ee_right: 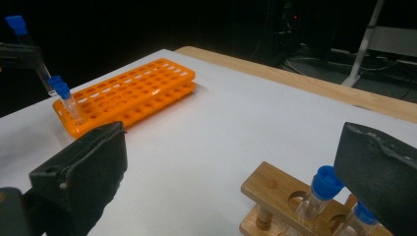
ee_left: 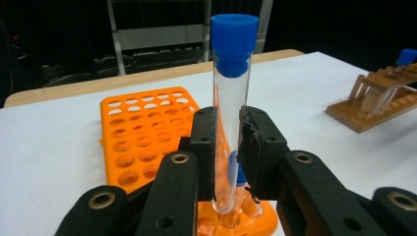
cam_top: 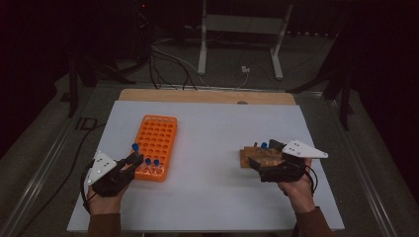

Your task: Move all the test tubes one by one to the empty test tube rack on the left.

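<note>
Rack (cam_top: 159, 138): orange
Tube (ee_left: 230, 113): clear – blue cap
Stand (ee_right: 285, 196): brown wood (blue-capped tubes in it)
Table (cam_top: 217, 123): white, wooden far edge
Grippers: black

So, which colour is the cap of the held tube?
Blue cap; the left gripper view shows it best.

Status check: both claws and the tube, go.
Left claw shut on blue-capped test tube, over orange rack. Right claw open by wooden rack. Nothing blocking.
</note>
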Tool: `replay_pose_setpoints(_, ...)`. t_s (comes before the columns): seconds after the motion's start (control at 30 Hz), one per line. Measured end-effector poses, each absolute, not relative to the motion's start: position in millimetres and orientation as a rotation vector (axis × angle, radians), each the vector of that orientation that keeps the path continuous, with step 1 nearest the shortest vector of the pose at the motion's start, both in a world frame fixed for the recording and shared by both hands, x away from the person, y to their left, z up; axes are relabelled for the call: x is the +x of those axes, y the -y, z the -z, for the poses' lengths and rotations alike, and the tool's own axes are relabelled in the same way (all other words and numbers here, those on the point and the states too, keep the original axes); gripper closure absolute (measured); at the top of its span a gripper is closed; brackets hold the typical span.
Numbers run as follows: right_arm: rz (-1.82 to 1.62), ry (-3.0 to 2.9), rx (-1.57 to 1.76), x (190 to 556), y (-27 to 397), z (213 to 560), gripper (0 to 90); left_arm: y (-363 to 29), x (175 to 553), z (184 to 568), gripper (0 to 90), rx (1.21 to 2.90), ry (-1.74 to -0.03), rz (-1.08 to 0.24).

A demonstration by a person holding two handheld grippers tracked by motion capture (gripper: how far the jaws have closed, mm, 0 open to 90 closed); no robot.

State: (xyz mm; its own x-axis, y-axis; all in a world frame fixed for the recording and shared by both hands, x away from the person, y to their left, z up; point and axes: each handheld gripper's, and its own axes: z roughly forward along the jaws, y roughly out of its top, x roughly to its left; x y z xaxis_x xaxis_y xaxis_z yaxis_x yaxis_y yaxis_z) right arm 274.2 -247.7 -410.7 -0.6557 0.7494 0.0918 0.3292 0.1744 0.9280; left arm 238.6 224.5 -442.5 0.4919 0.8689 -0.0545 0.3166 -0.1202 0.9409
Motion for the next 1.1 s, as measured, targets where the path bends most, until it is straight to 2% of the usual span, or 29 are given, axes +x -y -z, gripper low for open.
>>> replay_pose_setpoints(0.77, -1.483, -2.072, 1.013, 274, 248, 410, 0.1, -228, 251, 469, 76.7, 1.733, -1.094, -0.617)
replay_pose_setpoints(1.1, -1.486, -2.071, 1.015, 273, 249, 410, 0.1, -226, 254, 478, 76.9, 1.838, -1.133, -0.582)
